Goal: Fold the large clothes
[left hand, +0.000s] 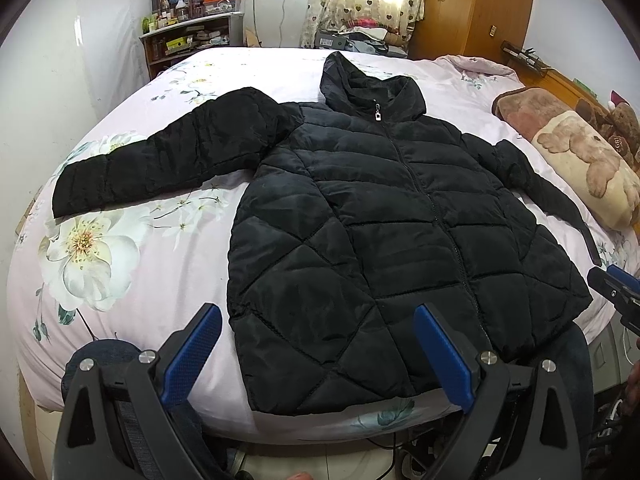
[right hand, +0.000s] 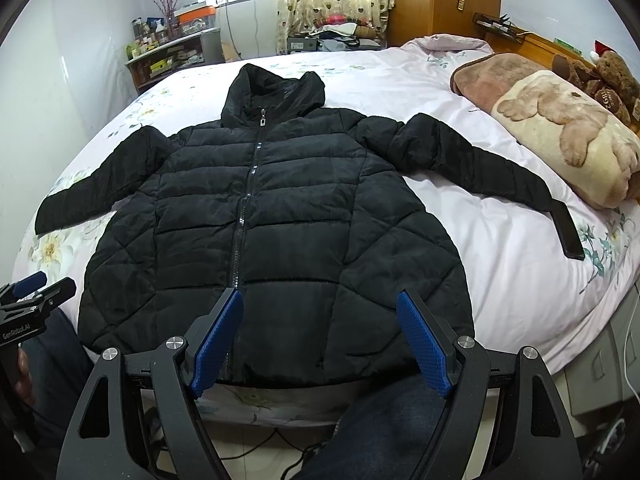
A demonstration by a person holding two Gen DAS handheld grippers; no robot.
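A black quilted hooded jacket (left hand: 384, 216) (right hand: 272, 224) lies face up and zipped on the bed, sleeves spread out to both sides, hood toward the far side. My left gripper (left hand: 316, 344) hovers open over the hem's left part, nothing between its blue pads. Near the zipper's lower end, the right gripper (right hand: 320, 340) is also open and empty above the hem. Each gripper shows at the edge of the other's view: the right gripper (left hand: 612, 284) and the left gripper (right hand: 36, 288).
The bed (left hand: 132, 264) has a pink floral cover. A rolled bear-print blanket (right hand: 560, 132) and teddy bears (right hand: 612, 84) lie at the right. A cluttered shelf (left hand: 188, 40) and wooden wardrobe (right hand: 440, 0) stand beyond. The person's jeans-clad legs (right hand: 384, 432) are at the bed's near edge.
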